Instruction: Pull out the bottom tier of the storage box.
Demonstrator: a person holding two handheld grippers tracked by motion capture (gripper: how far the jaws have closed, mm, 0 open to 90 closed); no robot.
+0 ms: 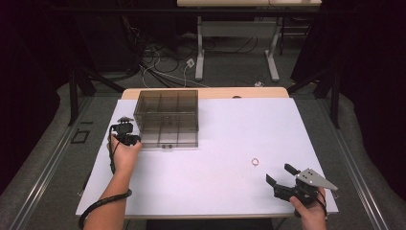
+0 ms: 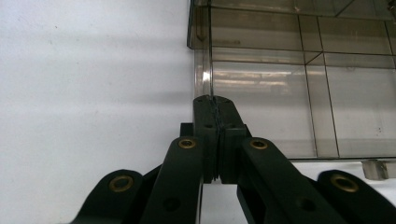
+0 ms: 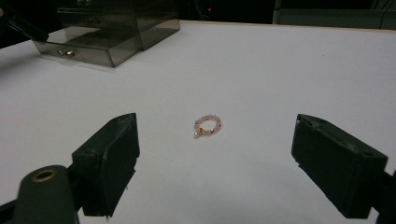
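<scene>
left gripper (image 1: 128,139): jaws squeezed together, nothing held, just beside the near left corner of the smoky box (image 1: 167,117) | white table (image 1: 230,124): pink bead ring (image 1: 255,162) lies right of middle | right gripper (image 1: 280,177): jaws wide apart, near the ring | far floor: cables (image 1: 163,67), grey desk legs (image 1: 237,48)

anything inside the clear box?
The smoky clear box shows divider walls and bare compartments in the left gripper view. Its front drawer looks bare too; the back compartments are too dim to tell.
</scene>
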